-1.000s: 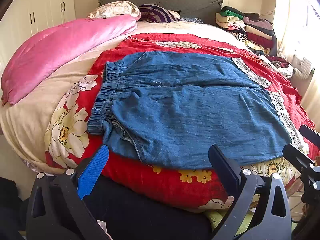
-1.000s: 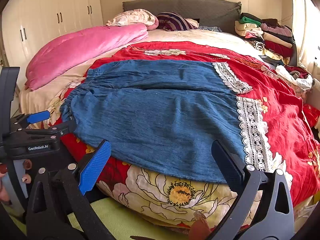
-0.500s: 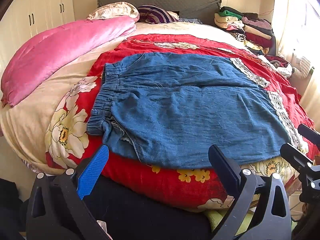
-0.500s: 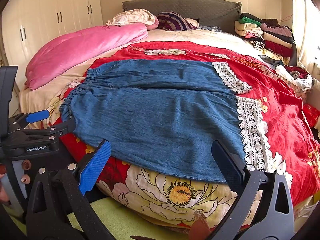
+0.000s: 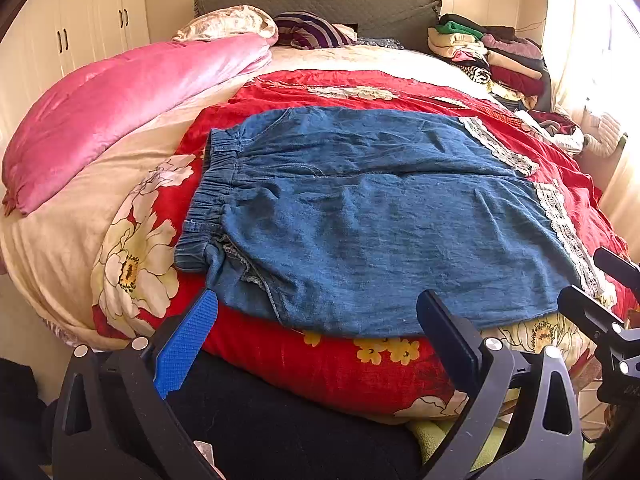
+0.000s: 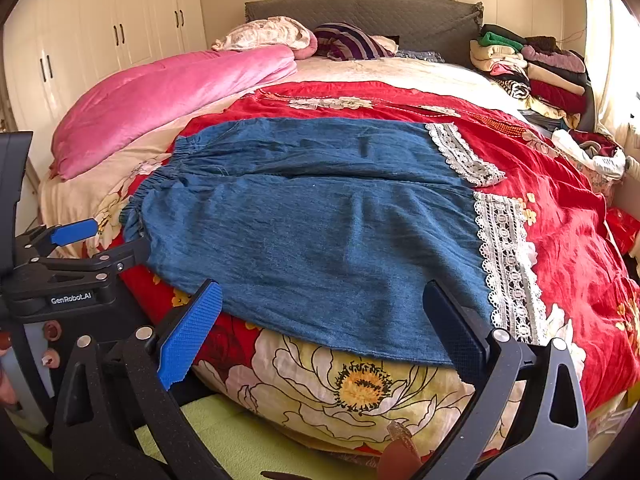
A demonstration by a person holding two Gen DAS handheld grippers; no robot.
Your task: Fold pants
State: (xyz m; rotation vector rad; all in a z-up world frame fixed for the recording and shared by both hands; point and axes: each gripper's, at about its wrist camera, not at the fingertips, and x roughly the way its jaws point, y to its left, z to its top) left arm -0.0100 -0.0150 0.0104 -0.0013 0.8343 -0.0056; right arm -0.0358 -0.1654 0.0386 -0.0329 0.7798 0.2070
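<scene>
We see the left gripper (image 5: 316,334) drift slightly up and back over the last second, so the pants (image 5: 372,216) sit a touch lower in its view. In the right wrist view the left gripper (image 6: 100,240) edges up a little.

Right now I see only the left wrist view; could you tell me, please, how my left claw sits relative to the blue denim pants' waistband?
Observer: The left claw is open, its black finger tip beside the blue denim pants' near waistband corner; contact I cannot judge.
Operator: Does the white lace cuff lie flat at its near end?
Observer: Yes, flat on the red floral quilt, down to the near edge.
Operator: And the right claw?
Observer: Open, holding nothing.
</scene>
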